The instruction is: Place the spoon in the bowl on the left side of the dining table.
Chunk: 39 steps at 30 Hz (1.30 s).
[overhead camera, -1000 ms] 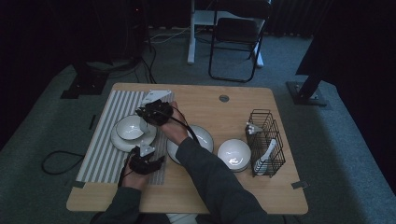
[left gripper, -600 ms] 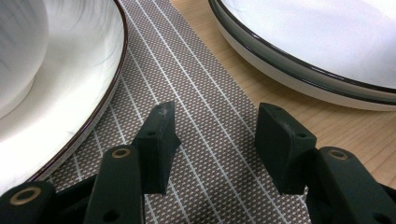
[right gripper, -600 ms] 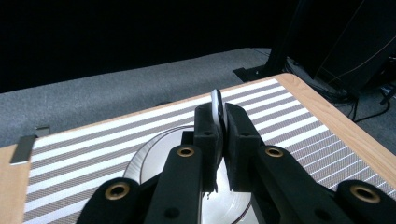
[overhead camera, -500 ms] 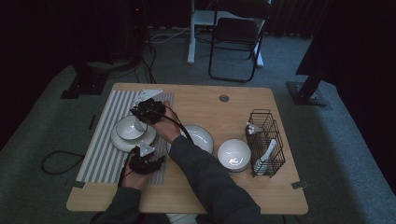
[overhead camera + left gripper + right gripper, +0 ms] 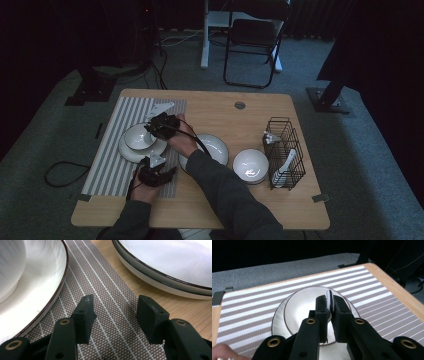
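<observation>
- Black jaws of my right gripper pinch the bowl by its rim, on the plate, arm reaching across.
- My left gripper rests low on the mat, jaws wide, empty.

The left gripper points low across the desk. Its two black jaws stand apart, with nothing between them. Beneath and between the jaws lies a striped placemat, brown-grey with thin white lines, running from the lower edge toward the top. At the left, a white plate with a dark rim rests on the placemat; a white rounded vessel sits on it at the far left edge. At the upper right, a second white dish with a dark rim stands on bare wood, just beside the placemat edge.
</observation>
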Available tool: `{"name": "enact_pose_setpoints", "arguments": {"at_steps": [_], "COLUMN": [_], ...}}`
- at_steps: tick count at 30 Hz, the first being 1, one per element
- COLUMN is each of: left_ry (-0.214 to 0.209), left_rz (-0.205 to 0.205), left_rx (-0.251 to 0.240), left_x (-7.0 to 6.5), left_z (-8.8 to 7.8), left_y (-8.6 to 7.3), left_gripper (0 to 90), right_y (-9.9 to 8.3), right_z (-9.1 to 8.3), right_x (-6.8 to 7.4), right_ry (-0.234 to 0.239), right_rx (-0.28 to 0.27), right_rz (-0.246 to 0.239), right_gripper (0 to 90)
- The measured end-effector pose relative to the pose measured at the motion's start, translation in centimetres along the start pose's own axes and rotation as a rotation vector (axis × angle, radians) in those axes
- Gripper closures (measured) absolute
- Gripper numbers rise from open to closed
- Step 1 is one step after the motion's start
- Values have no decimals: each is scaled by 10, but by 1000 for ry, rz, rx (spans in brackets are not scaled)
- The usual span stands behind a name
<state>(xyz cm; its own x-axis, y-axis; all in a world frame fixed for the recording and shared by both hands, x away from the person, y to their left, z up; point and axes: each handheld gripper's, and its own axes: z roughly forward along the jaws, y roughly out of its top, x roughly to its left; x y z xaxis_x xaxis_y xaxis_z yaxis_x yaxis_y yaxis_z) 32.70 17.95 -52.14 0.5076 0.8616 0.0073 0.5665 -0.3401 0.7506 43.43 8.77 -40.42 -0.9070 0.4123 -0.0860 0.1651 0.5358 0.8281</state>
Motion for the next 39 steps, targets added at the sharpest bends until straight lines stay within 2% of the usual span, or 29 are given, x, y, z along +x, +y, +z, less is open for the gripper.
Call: {"name": "enact_pose_setpoints", "arguments": {"at_steps": [7, 21, 27, 32, 39], "left_ry": [0, -3, -5, -4, -4], "left_rz": [-1, -7, -9, -6, -8], "left_rx": [0, 0, -1, 1, 0], "left_x": [0, 0, 0, 0, 0], "left_z": [0, 0, 0, 0, 0], "left_y": [0, 0, 0, 0, 0], "left_gripper": [496, 496, 496, 497, 496], "right_y": [-12, -33, -40, -42, -39], "right_z": [3, -6, -9, -14, -33], "right_x": [2, 2, 5, 7, 9], "right_ry": [-2, 6, -4, -8, -23], "right_rx": [33, 55, 73, 63, 34], "right_rz": [-18, 9, -4, 1, 14], "right_gripper": [831, 764, 735, 711, 684]}}
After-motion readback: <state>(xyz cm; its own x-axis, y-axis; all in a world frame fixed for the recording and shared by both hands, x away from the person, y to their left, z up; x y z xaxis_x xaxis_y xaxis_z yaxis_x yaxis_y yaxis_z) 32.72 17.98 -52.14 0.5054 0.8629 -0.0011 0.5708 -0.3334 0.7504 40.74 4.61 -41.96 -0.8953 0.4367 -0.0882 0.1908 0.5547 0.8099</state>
